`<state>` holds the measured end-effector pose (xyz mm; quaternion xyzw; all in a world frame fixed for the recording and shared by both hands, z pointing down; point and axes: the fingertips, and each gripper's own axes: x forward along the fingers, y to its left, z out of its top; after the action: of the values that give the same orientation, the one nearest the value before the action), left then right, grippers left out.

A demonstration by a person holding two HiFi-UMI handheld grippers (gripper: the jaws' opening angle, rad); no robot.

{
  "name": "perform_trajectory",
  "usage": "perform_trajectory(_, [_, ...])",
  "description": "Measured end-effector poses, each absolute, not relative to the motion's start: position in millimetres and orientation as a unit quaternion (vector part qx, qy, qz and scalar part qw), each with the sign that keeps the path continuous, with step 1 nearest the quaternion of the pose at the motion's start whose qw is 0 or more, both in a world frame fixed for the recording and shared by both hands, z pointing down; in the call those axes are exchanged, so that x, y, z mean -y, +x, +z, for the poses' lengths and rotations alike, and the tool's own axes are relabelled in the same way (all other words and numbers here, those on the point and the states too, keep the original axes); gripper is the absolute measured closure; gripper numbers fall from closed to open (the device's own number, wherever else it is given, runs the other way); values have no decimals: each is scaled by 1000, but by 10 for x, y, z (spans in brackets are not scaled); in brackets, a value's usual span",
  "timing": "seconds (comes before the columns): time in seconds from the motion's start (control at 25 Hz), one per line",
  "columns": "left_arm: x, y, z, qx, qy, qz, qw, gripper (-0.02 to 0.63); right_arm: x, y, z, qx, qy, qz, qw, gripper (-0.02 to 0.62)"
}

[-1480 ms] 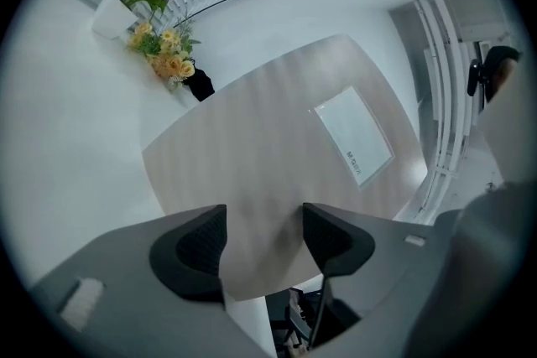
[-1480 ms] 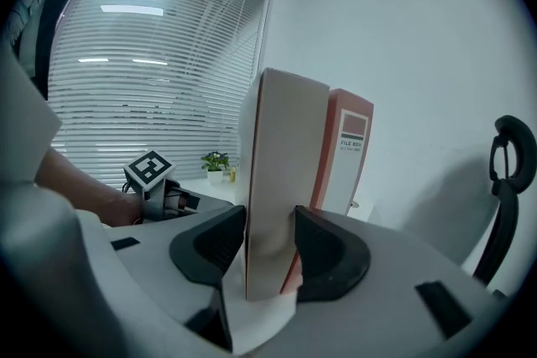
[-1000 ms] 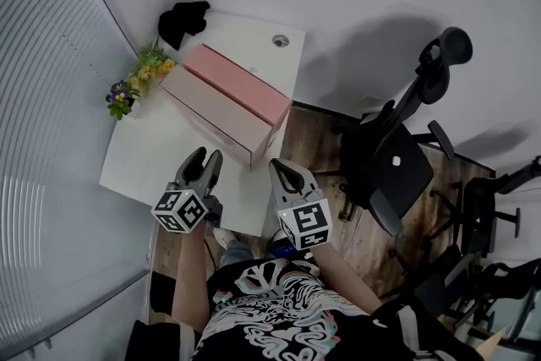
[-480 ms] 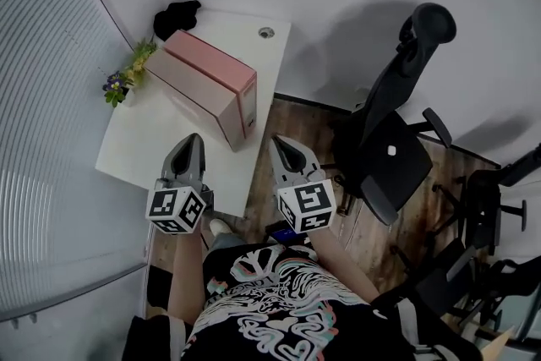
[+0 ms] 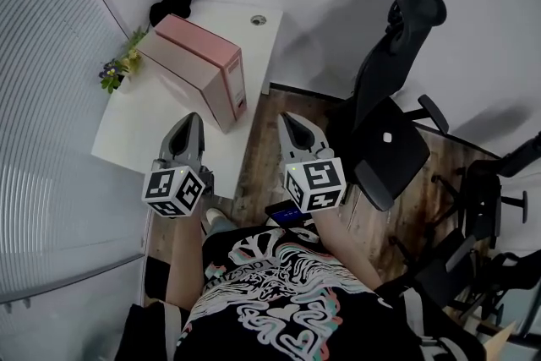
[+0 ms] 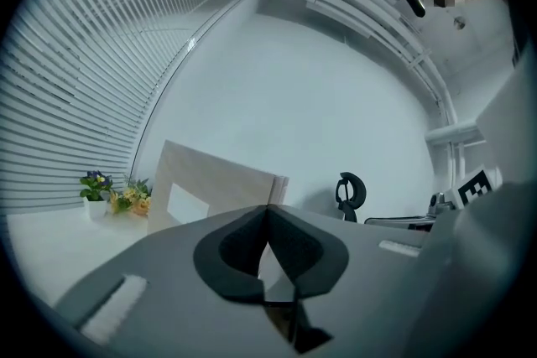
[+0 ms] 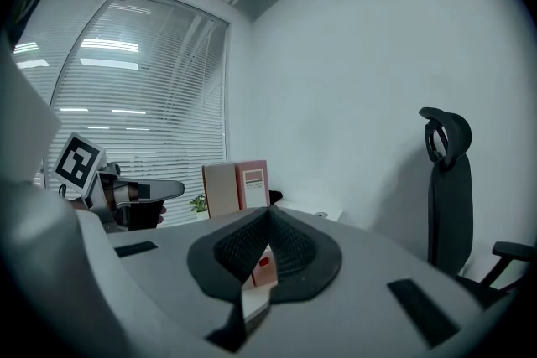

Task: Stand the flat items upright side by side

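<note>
Head view has the two pink binders [image 5: 201, 55] already upright on the white desk [image 5: 139, 135]. They stand on edge with their broad faces pressed together and their spines turned toward the desk's right edge. They sit ahead of the left gripper [image 5: 193, 121], and ahead and to the left of the right gripper [image 5: 286, 123]; neither gripper touches them.

Left gripper view shows its jaws meeting at the tip with nothing between them. The pale side of the nearer binder rises beyond the tip, with the flowers [image 6: 113, 193] off to its left. Right gripper view shows that gripper's jaws closed and empty too, and both binders [image 7: 237, 189] stand side by side straight past them.

No other flat item lies on the desk in any view, so the task looks finished. Both binders appear to stand without support, though a slight lean cannot be ruled out from these angles. At most, squaring up the pair remains.
</note>
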<state>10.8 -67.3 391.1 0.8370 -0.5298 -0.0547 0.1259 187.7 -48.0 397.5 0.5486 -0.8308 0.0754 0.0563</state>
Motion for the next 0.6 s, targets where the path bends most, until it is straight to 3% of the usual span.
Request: perform_trajectory(0.6, [608,181,3825,534,834,-69,120,605,424,1900,3967,833,544,77,60,595])
